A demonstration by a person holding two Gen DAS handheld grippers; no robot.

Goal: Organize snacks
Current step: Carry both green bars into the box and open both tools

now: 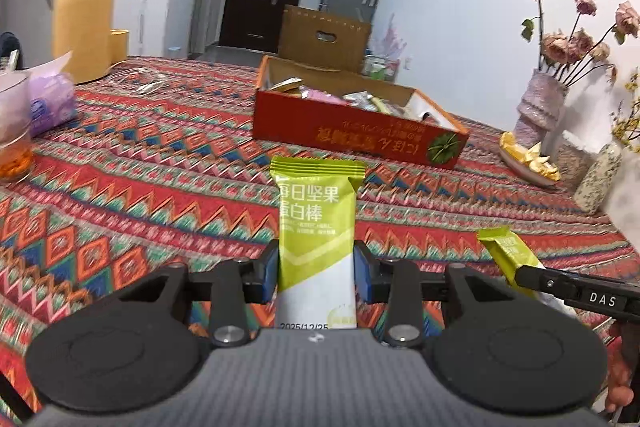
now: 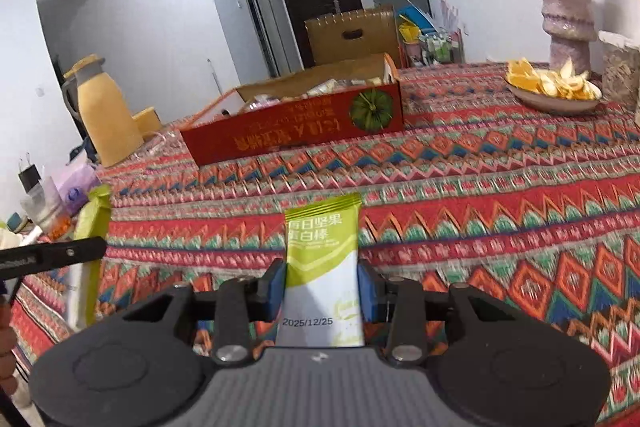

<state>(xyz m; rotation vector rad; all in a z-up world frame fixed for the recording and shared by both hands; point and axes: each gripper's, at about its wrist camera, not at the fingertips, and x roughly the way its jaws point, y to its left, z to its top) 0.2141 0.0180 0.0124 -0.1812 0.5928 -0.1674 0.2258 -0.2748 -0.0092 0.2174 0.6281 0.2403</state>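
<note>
My left gripper [image 1: 316, 273] is shut on a green and white snack bar [image 1: 316, 223] that stands upright between its blue pads, above the patterned tablecloth. My right gripper [image 2: 322, 287] is shut on a second bar [image 2: 324, 259] of the same kind. Each view catches the other gripper at its edge: the right one with its bar [image 1: 510, 253] at the lower right, the left one with its bar [image 2: 94, 223] at the left. A red open box [image 1: 356, 131] [image 2: 296, 131] with several snack packets inside lies farther back on the table, ahead of both grippers.
A yellow thermos jug [image 1: 82, 11] [image 2: 106, 111], a purple tissue pack [image 1: 52, 101] and a glass of tea [image 1: 14, 139] stand at the left. A plate of orange peel [image 1: 528, 157] [image 2: 554, 87] and a vase of dried roses [image 1: 538, 103] [image 2: 566, 11] are on the right. A brown carton [image 1: 324, 39] sits behind the red box.
</note>
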